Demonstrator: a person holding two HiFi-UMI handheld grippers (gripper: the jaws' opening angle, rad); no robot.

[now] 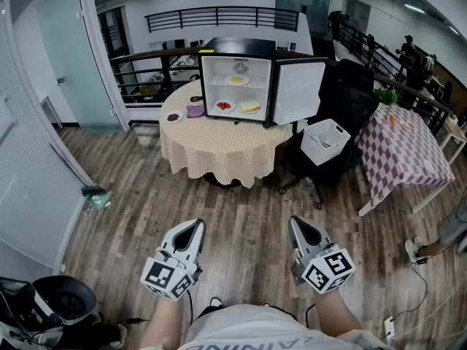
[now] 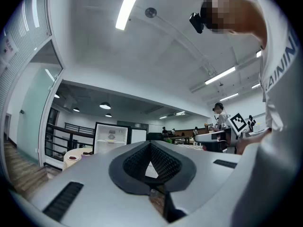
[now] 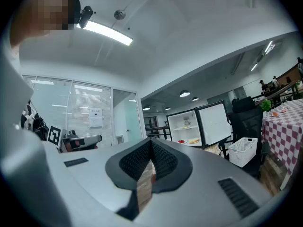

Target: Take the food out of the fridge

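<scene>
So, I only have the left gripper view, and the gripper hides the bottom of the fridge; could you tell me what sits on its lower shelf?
Observer: In the fridge, two plates: a plate of red food on the left, what looks like a sandwich plate on the right.
Operator: Thank you. Is the other gripper open?
Observer: No, the right gripper has its jaws together, nothing between them.
Operator: Anything off to the fridge's right?
Observer: A white basket appears to rest on a dark chair.
</scene>
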